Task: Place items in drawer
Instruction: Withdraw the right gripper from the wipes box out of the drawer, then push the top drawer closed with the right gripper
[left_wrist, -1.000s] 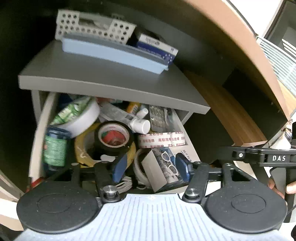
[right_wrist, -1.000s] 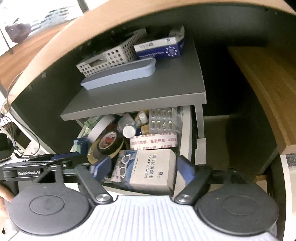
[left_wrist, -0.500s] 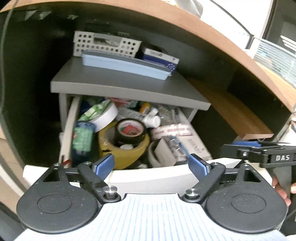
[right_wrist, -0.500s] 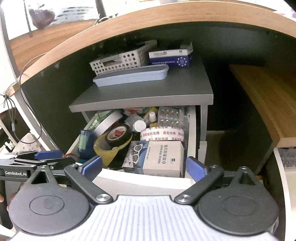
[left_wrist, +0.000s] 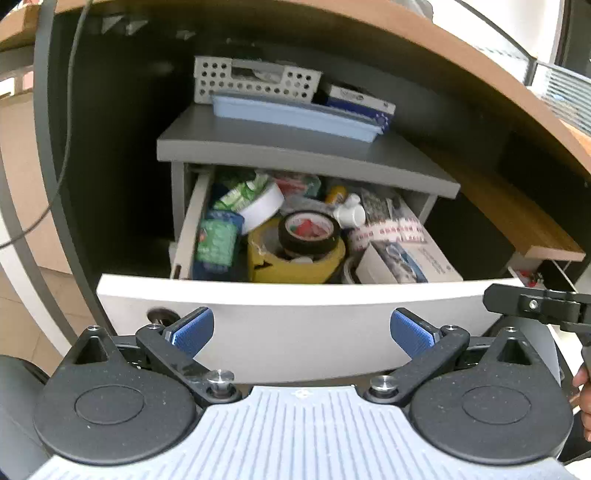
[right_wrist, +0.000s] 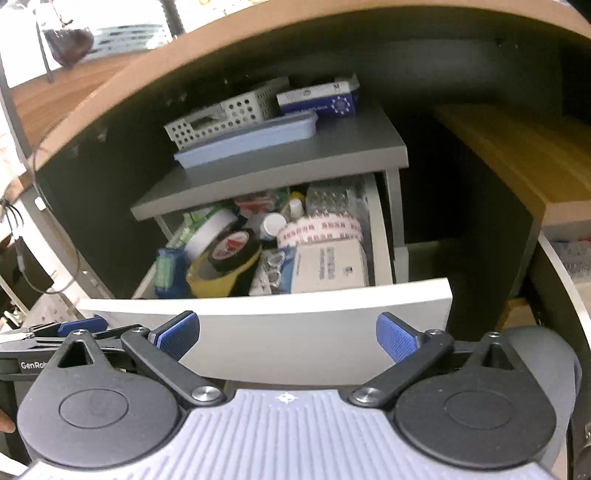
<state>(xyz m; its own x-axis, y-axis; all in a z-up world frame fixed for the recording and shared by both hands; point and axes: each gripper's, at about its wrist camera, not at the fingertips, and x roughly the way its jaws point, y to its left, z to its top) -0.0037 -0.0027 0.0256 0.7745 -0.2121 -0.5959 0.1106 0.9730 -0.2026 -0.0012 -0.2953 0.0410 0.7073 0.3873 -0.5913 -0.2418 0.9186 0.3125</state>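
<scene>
Sitting pulled out beneath the wooden bench (left_wrist: 480, 85), the crowded white drawer (left_wrist: 295, 314) is needing a square, even push on its front. Both the left gripper (left_wrist: 302, 330) and right gripper (right_wrist: 288, 334) are gaping empty, having just been opening while backing away.

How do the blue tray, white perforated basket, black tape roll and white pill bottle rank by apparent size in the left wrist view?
1. blue tray
2. white perforated basket, close to the tray and farther back, so unsure
3. black tape roll
4. white pill bottle
</scene>
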